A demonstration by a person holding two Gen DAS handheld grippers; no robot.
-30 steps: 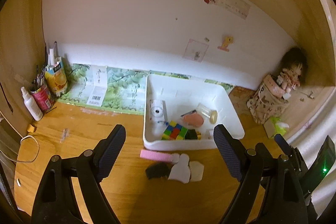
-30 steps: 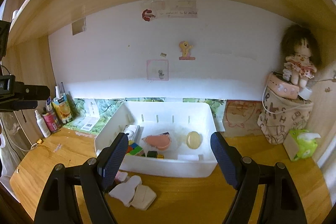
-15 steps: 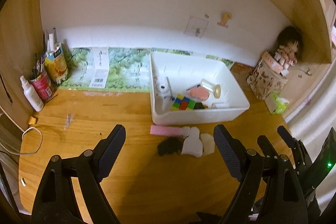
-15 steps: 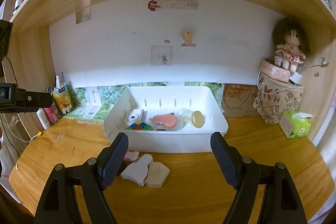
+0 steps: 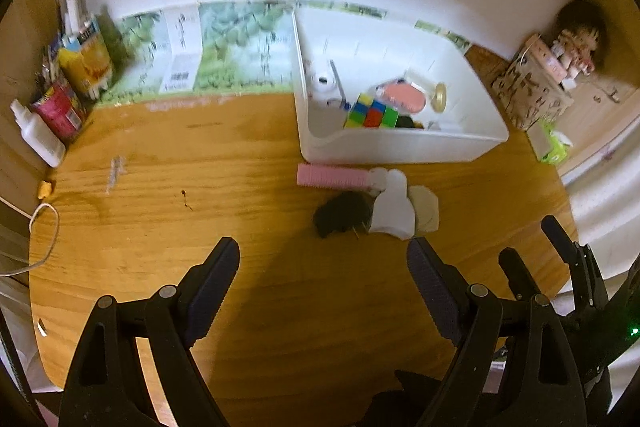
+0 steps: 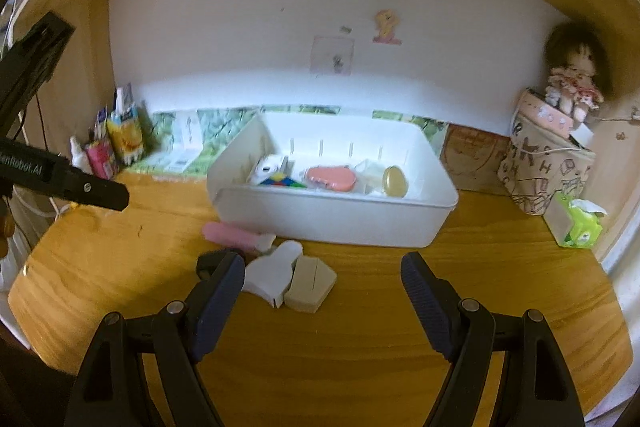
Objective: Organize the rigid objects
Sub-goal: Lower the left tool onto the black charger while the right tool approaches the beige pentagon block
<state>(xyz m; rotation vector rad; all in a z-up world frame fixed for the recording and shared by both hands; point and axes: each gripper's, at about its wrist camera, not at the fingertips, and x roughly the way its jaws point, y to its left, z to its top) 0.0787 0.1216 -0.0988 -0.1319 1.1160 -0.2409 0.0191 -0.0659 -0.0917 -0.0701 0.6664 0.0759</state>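
A white bin [image 5: 400, 147] [image 6: 332, 217] stands on the wooden desk and holds a colourful cube [image 5: 370, 113], a small white camera [image 5: 324, 83], a pink case [image 6: 330, 179] and a jar with a gold lid [image 6: 394, 181]. In front of the bin lie a pink comb [image 5: 332, 177] [image 6: 230, 233], a black object [image 5: 342, 213], a white flat piece [image 5: 392, 209] [image 6: 272, 273] and a beige piece [image 6: 310, 285]. My left gripper [image 5: 324, 287] is open and empty, above the desk short of these. My right gripper [image 6: 322, 291] is open and empty, just short of the beige piece.
At the left wall stand a white bottle [image 5: 38, 135], a pink can [image 5: 58, 107] and a yellow carton [image 5: 86, 63]. A patterned bag [image 6: 548, 167] with a doll [image 6: 572, 75] on it and a green tissue pack [image 6: 580, 225] stand at the right.
Both grippers have pulled back and risen from the bin, so more desk shows in front. The left view now looks more steeply down. Nothing on the desk has moved.
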